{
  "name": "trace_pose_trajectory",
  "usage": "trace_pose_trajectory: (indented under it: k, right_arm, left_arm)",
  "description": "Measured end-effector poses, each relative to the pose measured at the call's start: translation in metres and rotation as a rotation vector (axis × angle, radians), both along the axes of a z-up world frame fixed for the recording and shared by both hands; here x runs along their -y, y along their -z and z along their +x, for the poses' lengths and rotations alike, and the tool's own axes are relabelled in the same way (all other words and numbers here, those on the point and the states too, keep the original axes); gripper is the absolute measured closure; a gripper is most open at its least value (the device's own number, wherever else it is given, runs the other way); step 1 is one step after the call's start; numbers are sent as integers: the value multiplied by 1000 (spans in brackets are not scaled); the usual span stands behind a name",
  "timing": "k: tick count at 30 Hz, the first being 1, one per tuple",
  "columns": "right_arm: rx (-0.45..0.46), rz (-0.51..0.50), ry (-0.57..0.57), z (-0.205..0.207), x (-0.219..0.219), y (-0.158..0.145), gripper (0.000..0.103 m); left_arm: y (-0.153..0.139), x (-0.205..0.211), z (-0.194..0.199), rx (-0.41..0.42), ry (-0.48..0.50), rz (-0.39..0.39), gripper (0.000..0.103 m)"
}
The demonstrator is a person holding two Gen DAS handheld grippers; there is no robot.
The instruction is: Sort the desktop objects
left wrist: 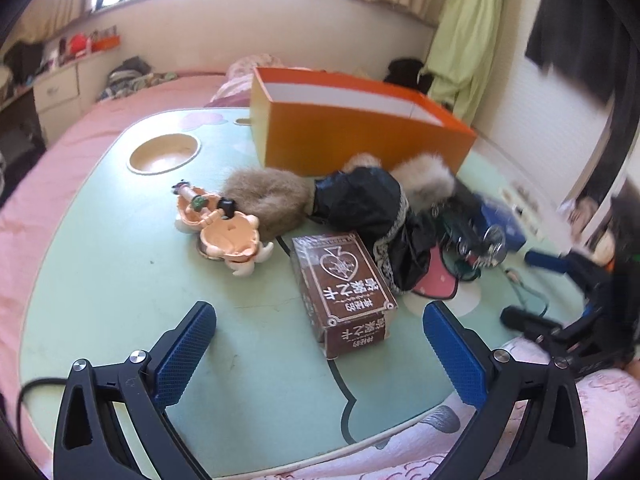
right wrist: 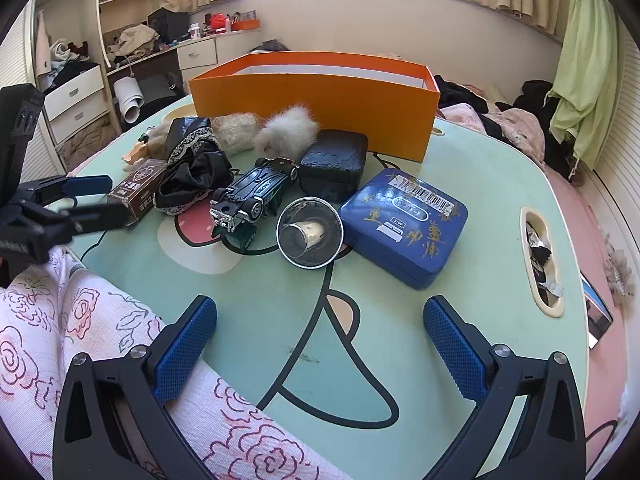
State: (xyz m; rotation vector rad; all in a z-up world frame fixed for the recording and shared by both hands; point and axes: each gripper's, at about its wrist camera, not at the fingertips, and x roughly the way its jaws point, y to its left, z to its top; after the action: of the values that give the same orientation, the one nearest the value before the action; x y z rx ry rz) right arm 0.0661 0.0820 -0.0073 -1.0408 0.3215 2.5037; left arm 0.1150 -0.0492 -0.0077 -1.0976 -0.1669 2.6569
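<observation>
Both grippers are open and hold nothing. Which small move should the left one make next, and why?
Probably ease the left gripper forward until its fingers straddle the brown card box. That box lies nearest, straight ahead between the open fingers, apart from the black cloth, and the orange box behind stands open to receive it.

Glossy blue tin [right wrist: 404, 226], matt orange cardboard box [right wrist: 320, 104], shiny black cloth [right wrist: 196, 176] (lace-trimmed), fluffy fur pom-pom [right wrist: 286, 130].

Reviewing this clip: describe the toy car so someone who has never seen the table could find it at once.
Start at the big orange box at the back of the green table. In front of it lies a cluster of small things; the toy car sits mid-cluster, between black lacy cloth and a round glass. It alone has wheels, and lies upside down.
</observation>
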Motion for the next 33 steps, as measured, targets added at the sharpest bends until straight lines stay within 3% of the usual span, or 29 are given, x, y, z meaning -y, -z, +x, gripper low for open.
trace_pose_trajectory:
  k: [7, 8, 12, 14, 16, 20, 26, 30, 33]
  right_arm:
    - [-2, 0, -1, 0, 0, 0, 0]
    - [-3, 0, -1, -1, 0, 0, 0]
    - [-7, 1, -2, -1, 2, 0, 0]
    - [-18, -6, 0, 0, 2, 0, 0]
    - [-51, -33, -8, 4, 1, -3, 0]
    - [-124, -11, 5, 8, 2, -19, 2]
    - [-82, 12, 34, -19, -9, -23, 26]
    - [-79, 3, 26, -29, -13, -24, 35]
    - [-55, 39, 10, -34, -8, -24, 48]
  left_arm:
    - [-6, -12, -11, -1, 13, -73, 0]
    - [-7, -15, -14, -8, 13, -95, 4]
    - [-5, -21, -20, 2, 19, -147, 30]
    - [-2, -22, -17, 0, 30, -144, 50]
    - [-2, -19, -12, -14, 44, -126, 63]
    - [-3, -16, -2, -48, 63, -91, 64]
    - [-16, -17, 20, -163, 76, -99, 63]
    - [-17, -17, 20, -172, 72, -98, 64]
    - [-17, -17, 19, -171, 70, -97, 63]
